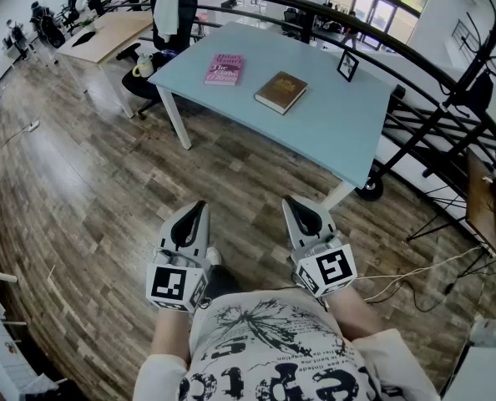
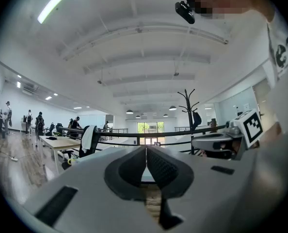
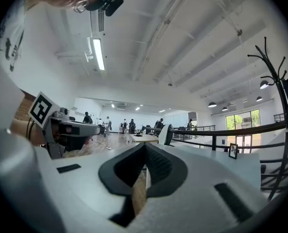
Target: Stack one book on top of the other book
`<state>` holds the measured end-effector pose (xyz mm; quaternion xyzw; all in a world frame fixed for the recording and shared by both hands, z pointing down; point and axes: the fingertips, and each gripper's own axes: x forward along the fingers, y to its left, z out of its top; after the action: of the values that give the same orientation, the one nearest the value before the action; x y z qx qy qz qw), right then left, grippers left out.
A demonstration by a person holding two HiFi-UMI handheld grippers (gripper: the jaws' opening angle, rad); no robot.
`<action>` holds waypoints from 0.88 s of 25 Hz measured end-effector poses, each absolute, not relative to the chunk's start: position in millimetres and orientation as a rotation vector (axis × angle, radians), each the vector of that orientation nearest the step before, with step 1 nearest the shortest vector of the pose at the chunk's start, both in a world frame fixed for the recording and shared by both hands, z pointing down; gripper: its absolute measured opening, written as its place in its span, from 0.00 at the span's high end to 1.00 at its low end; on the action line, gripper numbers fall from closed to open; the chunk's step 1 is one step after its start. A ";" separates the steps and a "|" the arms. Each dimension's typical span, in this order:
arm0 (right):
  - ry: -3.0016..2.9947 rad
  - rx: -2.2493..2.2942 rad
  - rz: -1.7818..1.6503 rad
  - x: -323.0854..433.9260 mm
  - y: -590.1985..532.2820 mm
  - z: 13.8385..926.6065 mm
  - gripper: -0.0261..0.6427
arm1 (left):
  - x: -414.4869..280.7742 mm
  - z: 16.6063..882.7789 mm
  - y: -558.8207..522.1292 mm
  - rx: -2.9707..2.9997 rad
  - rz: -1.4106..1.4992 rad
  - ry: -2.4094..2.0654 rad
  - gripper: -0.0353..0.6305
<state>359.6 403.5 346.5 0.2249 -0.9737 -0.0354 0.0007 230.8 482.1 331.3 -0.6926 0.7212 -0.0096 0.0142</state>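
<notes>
A pink book (image 1: pixel 224 69) and a brown book (image 1: pixel 280 91) lie apart on a light blue table (image 1: pixel 331 132) well ahead of me. My left gripper (image 1: pixel 199 208) and right gripper (image 1: pixel 291 203) are held level over the wooden floor, close to my body and short of the table. Both are shut, jaws pressed together with nothing between them. In the left gripper view the left gripper (image 2: pixel 145 149) points at the table's edge; the right gripper (image 3: pixel 144 147) does the same in the right gripper view. Neither book shows in the gripper views.
A small framed picture (image 1: pixel 347 65) stands at the table's far edge. A black railing (image 1: pixel 415 61) curves behind the table. An office chair (image 1: pixel 174 19) and a wooden desk (image 1: pixel 106 33) stand at the back left. Cables (image 1: pixel 415 278) trail on the floor at right.
</notes>
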 end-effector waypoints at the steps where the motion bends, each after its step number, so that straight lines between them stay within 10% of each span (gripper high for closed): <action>1: -3.056 0.704 -0.112 358.0 403.7 346.4 0.97 | 229.9 330.3 481.2 -2.161 -0.032 2.247 0.93; 22: -2.994 0.610 0.027 255.1 361.0 388.2 0.97 | 123.2 360.7 428.6 -2.203 -0.031 2.328 0.93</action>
<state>255.1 361.0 388.2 0.1994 -0.9789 0.0090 0.0430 123.2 428.6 360.7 -0.6870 0.7259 -0.0095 -0.0320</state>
